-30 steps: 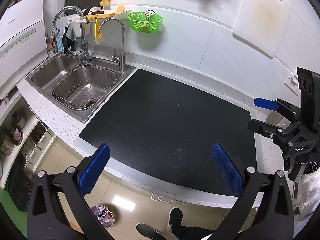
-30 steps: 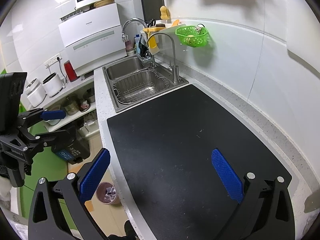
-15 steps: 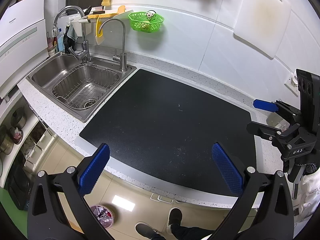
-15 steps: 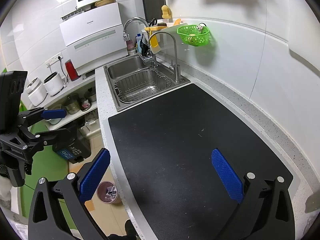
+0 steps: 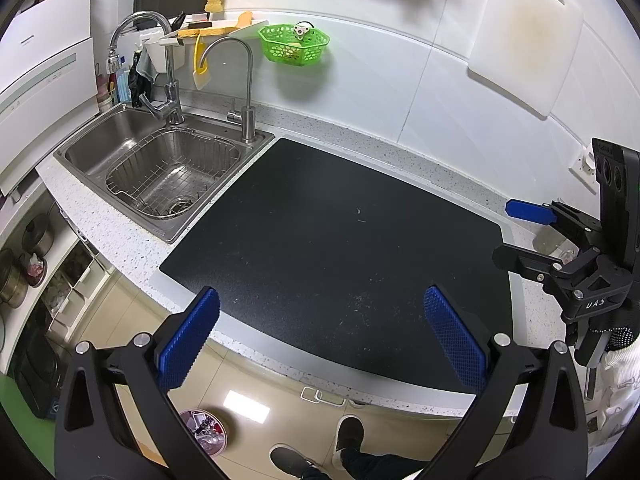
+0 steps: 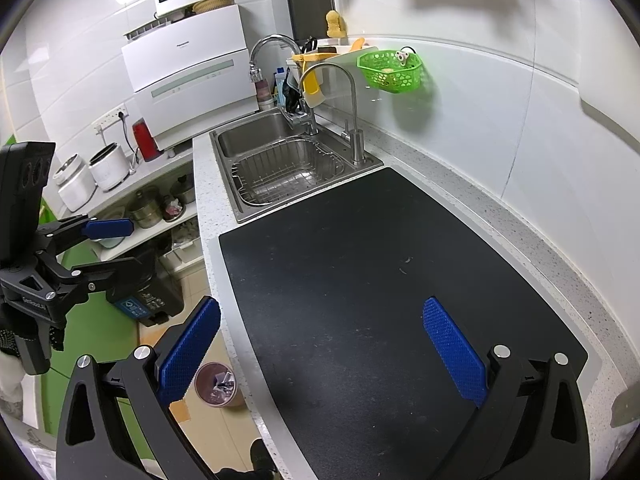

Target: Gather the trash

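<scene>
The speckled desk [image 5: 120, 240] runs from 9 o'clock round to 3 o'clock in the left wrist view. A black mat [image 5: 340, 240] covers most of its middle. The steel sink [image 5: 92, 148] sits at 10 o'clock with a wire basket inside it.

The left tool [image 5: 320, 320] hangs over the near edge of the mat, jaws spread wide with nothing between them. The right tool [image 6: 320, 320] hovers above the mat's right end, equally wide and empty.

Down on the floor at 7 o'clock stands a small round bin [image 6: 198, 380]. It holds what look like crumpled wrappers and bits.

The only trash I can make out on the desk is a couple of pale scraps [image 5: 360, 216] lying on the mat near its centre, at about 12 o'clock from the left tool. A pale, translucent shape at 3 o'clock is half hidden behind the right tool, and I cannot tell what it is.

The scraps look nearly weightless, thin and limp, and they lie flat on the mat. They would likely give little edge to catch and could slip out from between the ribbed pads. My guess is the best hold is from straight above, with the tips set down on either side of a scrap and closed almost fully. The mat looks grippy enough that the scrap should bunch up rather than slide away.
</scene>
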{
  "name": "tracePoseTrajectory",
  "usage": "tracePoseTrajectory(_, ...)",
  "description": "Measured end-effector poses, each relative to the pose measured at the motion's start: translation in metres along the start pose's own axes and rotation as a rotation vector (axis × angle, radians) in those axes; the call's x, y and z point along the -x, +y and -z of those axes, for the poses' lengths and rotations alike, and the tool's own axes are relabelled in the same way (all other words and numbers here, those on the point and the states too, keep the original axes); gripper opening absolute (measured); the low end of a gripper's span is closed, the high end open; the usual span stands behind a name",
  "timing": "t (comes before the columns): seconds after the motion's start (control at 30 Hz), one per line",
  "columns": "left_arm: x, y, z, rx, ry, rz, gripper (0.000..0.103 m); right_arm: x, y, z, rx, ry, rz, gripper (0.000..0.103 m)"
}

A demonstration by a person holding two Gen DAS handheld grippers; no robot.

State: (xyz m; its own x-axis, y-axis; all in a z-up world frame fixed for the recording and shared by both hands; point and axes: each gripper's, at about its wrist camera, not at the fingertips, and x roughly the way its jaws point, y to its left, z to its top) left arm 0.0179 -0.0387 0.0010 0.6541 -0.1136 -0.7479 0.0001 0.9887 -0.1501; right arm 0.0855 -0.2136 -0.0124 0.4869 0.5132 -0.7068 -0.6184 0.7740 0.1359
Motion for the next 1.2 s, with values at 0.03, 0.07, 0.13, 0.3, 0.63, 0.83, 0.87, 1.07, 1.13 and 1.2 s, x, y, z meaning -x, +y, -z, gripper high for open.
tracePoseTrajectory(0.03, 0.0003, 0.0005, 0.0003, 0.001, 0.000, -0.001, 0.100, -0.0009, -0.0003, -0.0004, 0.001, 0.000, -0.001, 0.097)
tracePoseTrajectory(0.07, 0.0007, 0.0006, 0.0006, 0.001, 0.000, -0.001, 0.100, -0.0014, -0.0003, -0.0005, 0.002, 0.000, -0.002, 0.097)
tracePoseTrajectory(0.13, 0.0012, 0.0009, 0.0011, 0.001, -0.001, 0.000, 0.100, -0.0017, 0.0003, -0.0004, 0.004, 0.001, -0.004, 0.097)
tracePoseTrajectory(0.3, 0.0009, 0.0020, 0.0007, 0.003, -0.001, 0.000, 0.100, -0.0020, 0.0007, -0.0006, 0.006, 0.002, -0.004, 0.097)
tracePoseTrajectory(0.63, 0.0013, 0.0038, 0.0007, 0.004, -0.002, -0.002, 0.100, -0.0019, 0.0021, -0.0002, 0.005, 0.003, -0.004, 0.097)
tracePoseTrajectory(0.83, -0.0011, 0.0046, -0.0025, 0.015, -0.003, -0.007, 0.100, -0.0024, 0.0024, -0.0006, 0.006, 0.003, -0.006, 0.097)
tracePoseTrajectory(0.87, -0.0010, 0.0048, -0.0024, 0.014, -0.003, -0.008, 0.100, -0.0026, 0.0019, -0.0008, 0.006, 0.003, -0.006, 0.097)
tracePoseTrajectory(1.07, -0.0008, 0.0048, -0.0018, 0.014, -0.003, -0.006, 0.100, -0.0027, 0.0015, -0.0006, 0.006, 0.003, -0.006, 0.097)
tracePoseTrajectory(1.13, -0.0003, 0.0053, -0.0017, 0.012, -0.003, -0.007, 0.100, -0.0029, 0.0013, -0.0006, 0.006, 0.004, -0.005, 0.097)
tracePoseTrajectory(1.2, -0.0019, 0.0040, -0.0031, 0.016, -0.004, -0.009, 0.100, -0.0033, 0.0022, -0.0002, 0.009, 0.004, -0.006, 0.097)
